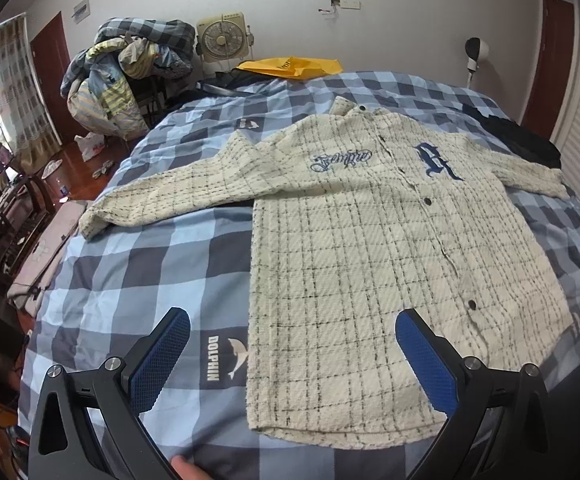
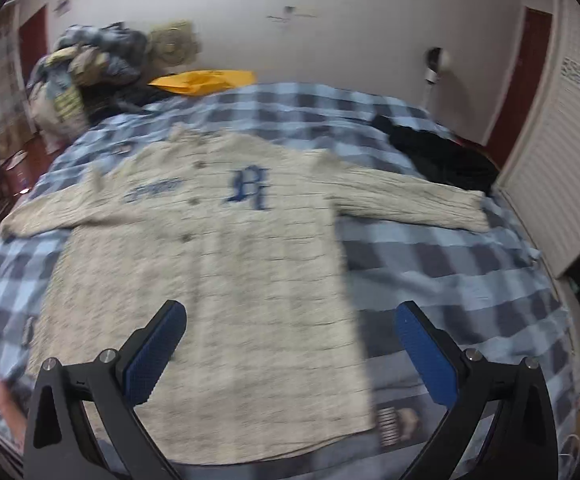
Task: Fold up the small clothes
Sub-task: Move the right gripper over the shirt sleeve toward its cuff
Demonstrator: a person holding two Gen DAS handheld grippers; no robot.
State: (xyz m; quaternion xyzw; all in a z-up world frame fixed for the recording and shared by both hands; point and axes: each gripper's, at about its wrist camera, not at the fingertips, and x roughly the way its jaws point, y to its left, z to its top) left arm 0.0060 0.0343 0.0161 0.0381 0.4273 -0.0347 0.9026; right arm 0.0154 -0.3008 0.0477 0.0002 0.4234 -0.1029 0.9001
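A cream plaid shirt (image 1: 369, 248) lies flat mid-frame on the blue checked bedspread (image 1: 130, 272); left gripper (image 1: 291, 356) and right gripper (image 2: 290, 352) hover spread, empty. Laundry pile (image 1: 130, 72) upper left.

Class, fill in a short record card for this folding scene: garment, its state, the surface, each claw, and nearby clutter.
garment: cream checked shirt with blue lettering and dark buttons
state: spread flat, front up, both sleeves out, unfolded
surface: blue checked bedcover
left claw: open, holding nothing, above the shirt's hem and left edge
right claw: open, holding nothing, above the shirt's lower right part
clutter: yellow bag, pile of bedding, fan, dark cloth
image quality: right wrist view blurred
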